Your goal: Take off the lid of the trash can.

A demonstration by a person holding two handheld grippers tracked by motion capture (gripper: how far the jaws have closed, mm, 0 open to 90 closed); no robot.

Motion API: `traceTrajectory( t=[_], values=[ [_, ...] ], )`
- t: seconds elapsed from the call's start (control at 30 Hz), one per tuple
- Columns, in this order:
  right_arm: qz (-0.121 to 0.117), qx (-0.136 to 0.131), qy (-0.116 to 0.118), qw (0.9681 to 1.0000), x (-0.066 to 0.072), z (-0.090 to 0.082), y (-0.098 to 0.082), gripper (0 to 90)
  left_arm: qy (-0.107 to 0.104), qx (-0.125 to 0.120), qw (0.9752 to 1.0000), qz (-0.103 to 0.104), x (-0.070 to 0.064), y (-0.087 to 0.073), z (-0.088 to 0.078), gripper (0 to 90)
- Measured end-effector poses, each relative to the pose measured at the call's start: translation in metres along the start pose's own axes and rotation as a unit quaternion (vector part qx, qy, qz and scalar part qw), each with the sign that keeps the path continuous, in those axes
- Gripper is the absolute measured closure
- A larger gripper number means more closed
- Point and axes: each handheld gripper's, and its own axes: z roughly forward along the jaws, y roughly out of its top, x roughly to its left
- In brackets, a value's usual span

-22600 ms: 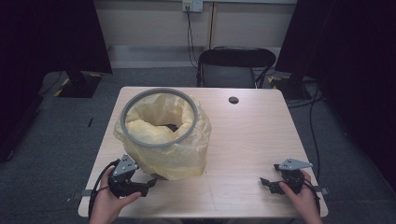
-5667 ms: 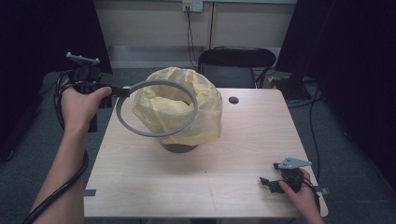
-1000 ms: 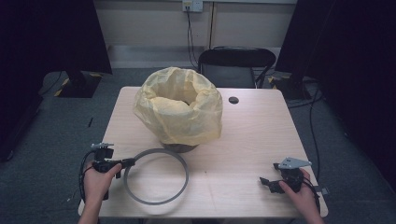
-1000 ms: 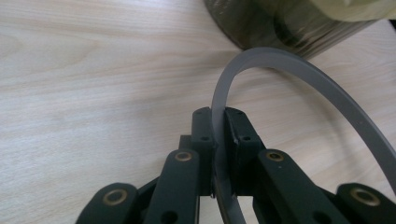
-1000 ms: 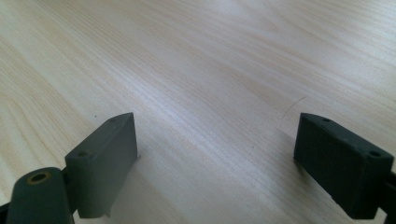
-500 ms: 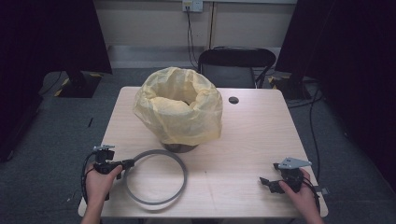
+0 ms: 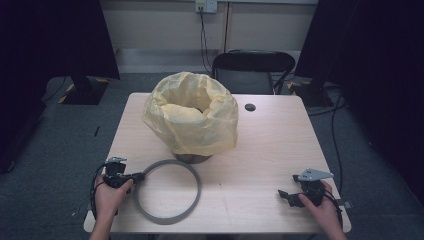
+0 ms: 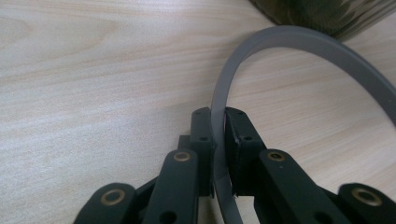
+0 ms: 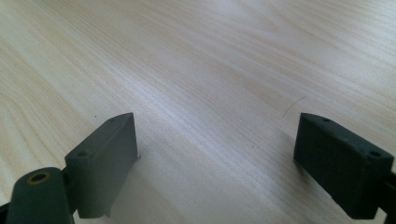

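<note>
A grey ring [image 7: 168, 191] lies flat on the wooden table [image 7: 265, 150] at the front left. My left gripper [image 7: 139, 176] is shut on its left edge; in the left gripper view the grey ring [image 8: 299, 51] runs between the two black pads [image 8: 203, 130], which press on it. Behind the ring stands a dark bin lined with a yellow bag [image 7: 192, 117], whose loose top is bunched up around the bin's mouth. At the front right my right gripper [image 7: 283, 196] rests low over the table, and in its own view the right gripper [image 9: 217, 163] stands open over bare wood.
A dark round cap [image 7: 250, 107] sits in the table's far right part. A black chair [image 7: 252, 70] stands behind the table. Grey carpet and dark curtains surround it. Bare wood lies between the ring and my right gripper.
Over the last second the ring and my left gripper have barely shifted at the front left. Earlier the ring sat around the bag's top, then was lifted off to the left and brought down.
</note>
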Motion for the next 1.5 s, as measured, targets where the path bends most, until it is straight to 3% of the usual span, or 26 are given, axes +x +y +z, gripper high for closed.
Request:
traceTrajectory(
  t=[0.4,0.7,0.77,0.87,0.9,0.93,0.97,1.03,1.07,1.17,1.2,1.27,1.37,1.5],
  values=[
    [-0.001,0.000,0.000,1.0000,0.000,0.000,0.000,12.5,-0.003,0.012,0.9999,-0.005,0.000,-0.001,0.003,82.2],
    [-0.001,0.000,0.000,1.0000,0.000,0.000,0.000,12.5,-0.003,0.013,0.9999,0.006,-0.002,0.001,0.004,79.6],
    [0.000,0.000,0.000,1.0000,0.000,0.000,0.000,12.5,-0.004,0.015,0.9998,0.011,-0.002,0.002,0.004,76.5],
    [-0.001,0.000,0.000,1.0000,0.000,0.000,0.000,12.5,-0.007,0.007,0.9999,0.010,-0.003,0.003,0.005,63.2],
    [-0.001,0.000,0.000,1.0000,0.000,0.000,0.000,12.5,-0.005,0.006,0.9998,0.017,-0.004,0.003,0.004,63.2],
    [0.000,0.000,0.000,1.0000,0.000,0.000,0.000,12.6,-0.001,0.004,0.9996,0.030,-0.004,0.003,0.005,54.4],
    [0.000,0.000,0.000,1.0000,0.000,0.000,0.000,12.6,0.001,0.004,0.9992,0.039,-0.005,0.003,0.005,54.4],
    [0.000,0.000,0.000,1.0000,0.000,0.000,0.000,12.5,-0.001,-0.005,0.9990,0.045,-0.006,0.004,0.005,42.5],
    [-0.001,0.000,0.000,1.0000,0.000,0.000,0.000,12.5,-0.003,-0.005,0.9981,0.061,-0.007,0.005,0.005,32.9],
    [-0.001,0.000,-0.001,1.0000,0.000,0.000,0.000,12.5,-0.005,-0.002,0.9973,0.073,-0.010,0.006,0.005,27.1],
    [0.000,0.000,0.000,1.0000,0.000,0.000,0.000,12.5,-0.010,0.001,0.9970,0.076,-0.011,0.007,0.005,19.3],
    [0.000,0.000,0.000,1.0000,0.000,0.000,0.000,12.5,-0.011,0.001,0.9959,0.090,-0.013,0.008,0.004,16.7],
    [0.000,0.000,0.000,1.0000,0.000,0.000,0.000,12.5,-0.017,0.001,0.9967,0.080,-0.017,0.011,0.004,16.8],
    [0.000,0.000,0.000,1.0000,0.000,0.000,0.000,12.5,-0.014,0.007,0.9957,0.091,-0.021,0.014,0.003,16.7]
  ],
)
